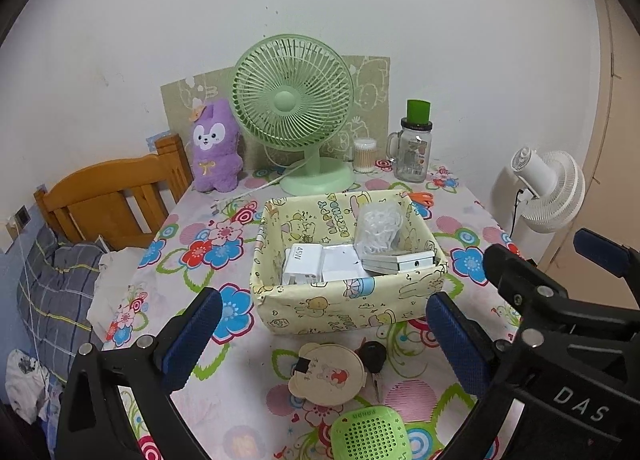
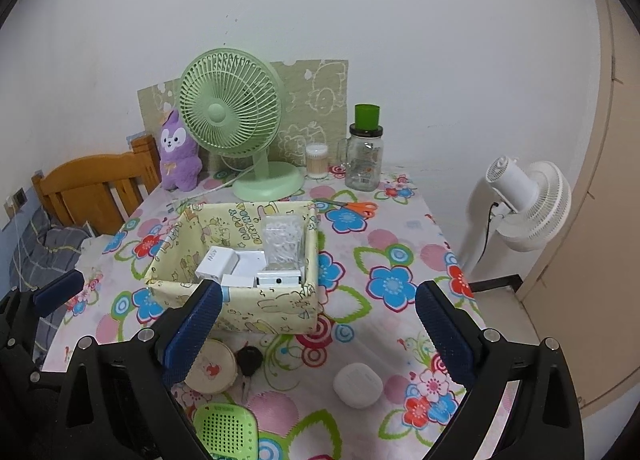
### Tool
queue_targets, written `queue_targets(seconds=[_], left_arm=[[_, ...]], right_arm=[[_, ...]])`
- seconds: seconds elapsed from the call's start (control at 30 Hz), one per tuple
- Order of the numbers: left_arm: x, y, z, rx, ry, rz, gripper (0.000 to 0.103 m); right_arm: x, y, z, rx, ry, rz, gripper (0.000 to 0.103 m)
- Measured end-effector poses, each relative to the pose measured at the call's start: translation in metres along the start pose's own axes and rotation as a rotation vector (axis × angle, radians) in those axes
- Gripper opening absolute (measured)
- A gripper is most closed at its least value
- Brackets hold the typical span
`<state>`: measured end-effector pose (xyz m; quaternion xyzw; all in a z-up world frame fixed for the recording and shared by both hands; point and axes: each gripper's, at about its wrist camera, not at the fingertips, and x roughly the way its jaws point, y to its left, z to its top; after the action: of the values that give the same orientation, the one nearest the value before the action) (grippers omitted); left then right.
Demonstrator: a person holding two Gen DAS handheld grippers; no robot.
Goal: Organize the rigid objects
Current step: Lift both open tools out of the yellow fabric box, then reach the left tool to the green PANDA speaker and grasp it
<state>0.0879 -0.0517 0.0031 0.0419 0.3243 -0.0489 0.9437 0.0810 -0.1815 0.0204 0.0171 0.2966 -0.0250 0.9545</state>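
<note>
Both my grippers hang empty over the near table edge, jaws spread wide.

Nearest me, below my left gripper (image 1: 324,334), lie a green perforated gadget (image 1: 370,438), a round beige case (image 1: 326,374) and a black key (image 1: 374,356) touching it; my right gripper (image 2: 318,326) sits above a white oval case (image 2: 358,385). Beyond them the yellow fabric box (image 1: 344,310) holds a white charger (image 1: 302,264), flat white boxes and a clear bag. Orange scissors (image 2: 354,207) lie just behind the box, then the green fan (image 1: 292,100), glass jar (image 1: 412,154) and purple plush (image 1: 216,148) by the wall.
</note>
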Motion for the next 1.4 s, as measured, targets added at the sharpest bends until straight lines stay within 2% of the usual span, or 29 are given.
queue_targets(seconds=[0.43, 0.83, 1.03, 1.4], left_arm=[[-0.03, -0.001, -0.018, -0.002, -0.044, -0.01, 0.103], [-0.041, -0.005, -0.039, 0.003, -0.059, -0.026, 0.103], [-0.037, -0.005, -0.053, 0.004, -0.049, -0.029, 0.103], [-0.011, -0.011, -0.086, 0.0, -0.027, -0.023, 0.103]], right_arm=[[-0.034, -0.009, -0.018, 0.014, -0.031, -0.024, 0.099], [-0.048, -0.013, -0.039, 0.01, -0.045, -0.047, 0.099], [-0.046, -0.013, -0.053, 0.01, -0.036, -0.045, 0.099], [-0.017, -0.021, -0.087, 0.029, -0.011, -0.054, 0.099]])
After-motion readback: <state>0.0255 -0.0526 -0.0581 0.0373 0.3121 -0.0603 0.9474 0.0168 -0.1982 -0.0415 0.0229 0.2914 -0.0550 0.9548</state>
